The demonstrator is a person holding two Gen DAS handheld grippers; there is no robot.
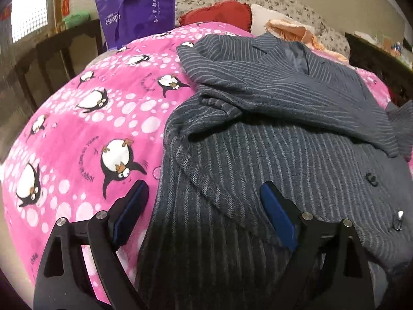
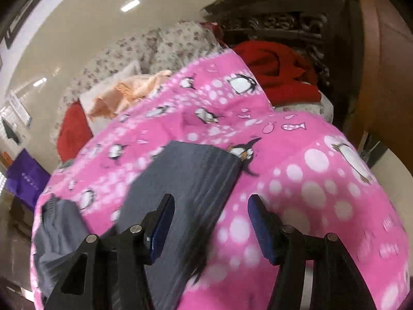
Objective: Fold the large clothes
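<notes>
The left tool point(image 1: 204, 206) stands wide, its blue-padded fingers point(image 1: 277, 215) apart with nothing between them. It hangs over the near left edge of a grey striped jacket point(image 1: 271, 134), one finger above the cloth and the other above the pink penguin blanket point(image 1: 85, 118) just to the left. Ahead of the tool the jacket lies spread on the bed, one sleeve point(image 1: 258, 87) folded across its front, the collar at the far end. Beyond it sit a red cushion point(image 1: 219, 14), an orange cloth point(image 1: 291, 29) and a purple bag point(image 1: 136, 10).

The right tool point(image 2: 210, 224) is also wide and holds nothing. Under and ahead of its left finger lies a blurred grey sleeve point(image 2: 185, 180) of the jacket, flat on the blanket point(image 2: 309, 180). Farther ahead to the right lies a red cloth point(image 2: 278, 75).
</notes>
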